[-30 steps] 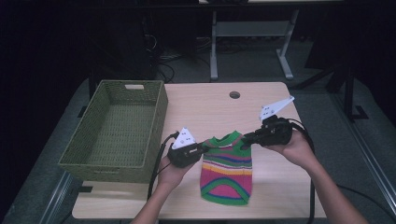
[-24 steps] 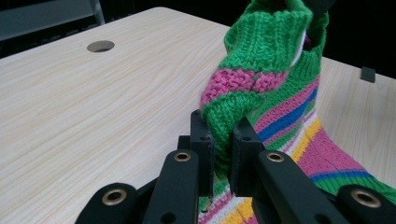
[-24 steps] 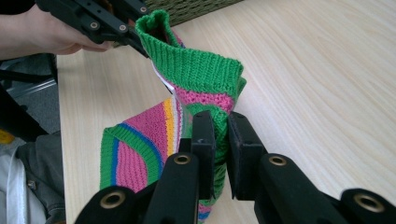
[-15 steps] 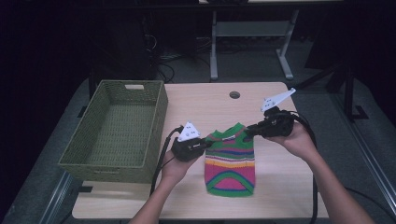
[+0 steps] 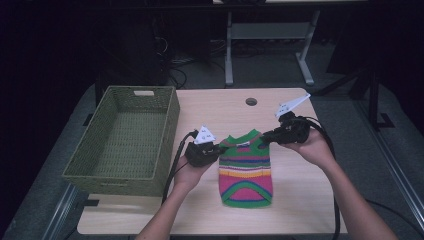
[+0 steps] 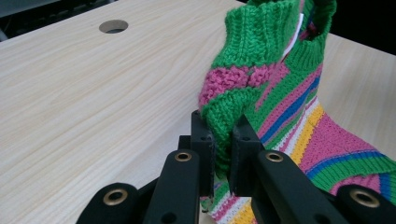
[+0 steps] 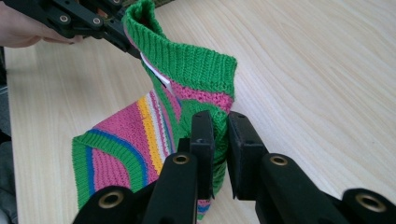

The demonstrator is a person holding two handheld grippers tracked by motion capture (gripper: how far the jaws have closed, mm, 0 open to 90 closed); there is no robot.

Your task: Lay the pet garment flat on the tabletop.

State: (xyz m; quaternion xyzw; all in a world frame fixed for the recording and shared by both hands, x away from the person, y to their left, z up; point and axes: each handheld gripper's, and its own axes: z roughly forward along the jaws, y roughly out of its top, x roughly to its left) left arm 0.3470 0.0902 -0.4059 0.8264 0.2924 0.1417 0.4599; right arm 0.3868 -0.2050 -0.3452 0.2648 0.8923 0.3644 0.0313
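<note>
In the high view the table [image 5: 235, 107] is lit evenly from above, while the room around it is almost black. Shadows on the wood are soft and weak. This view is a little soft and grainy. In both gripper views the sweater [image 6: 261, 79] is bright and sharp, with no glare; the near jaws look slightly blurred.
</note>
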